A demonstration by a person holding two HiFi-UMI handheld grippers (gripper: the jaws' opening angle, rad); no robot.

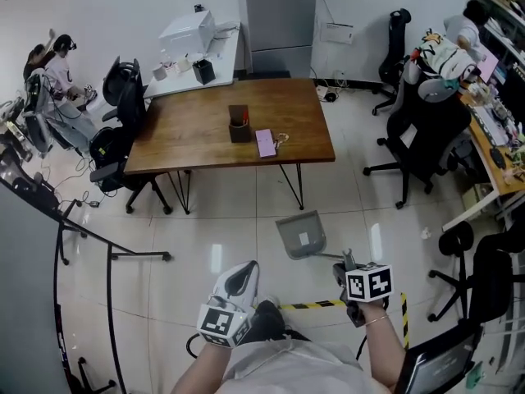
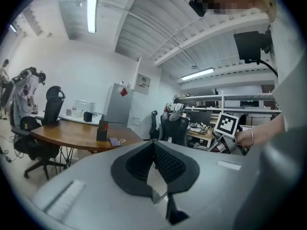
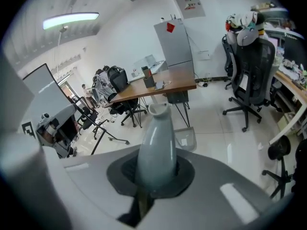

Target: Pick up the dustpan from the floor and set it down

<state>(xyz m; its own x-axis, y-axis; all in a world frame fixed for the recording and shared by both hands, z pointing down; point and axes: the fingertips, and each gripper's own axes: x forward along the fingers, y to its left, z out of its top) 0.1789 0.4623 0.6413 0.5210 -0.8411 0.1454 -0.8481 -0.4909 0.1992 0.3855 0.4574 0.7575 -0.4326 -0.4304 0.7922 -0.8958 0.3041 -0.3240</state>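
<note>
**Desk:** As the person stands over the tiled floor [image 1: 221,220], what does each hand-held gripper carry?

**Photographer:** The right gripper [image 1: 348,266] is clamped tight on the long handle of the grey dustpan [image 1: 301,235]. The left gripper [image 1: 244,271], level with it, has its jaws together on nothing. A strip of yellow-and-black tape [image 1: 316,305] runs on the tiles between them.

**Desk:** And the pan itself?

**Photographer:** Its scoop sits tilted at the handle's far end, just ahead of the right gripper and short of the wooden table [image 1: 197,138]. Whether it touches the tiles cannot be told.

**Desk:** Beyond that?

**Photographer:** A dark pen holder [image 1: 239,125] and a flat pink item [image 1: 266,142] are on the table, with a black office chair [image 1: 418,138] to its right. A grey cabinet [image 1: 280,15] and a white printer [image 1: 187,33] stand at the far wall.
</note>
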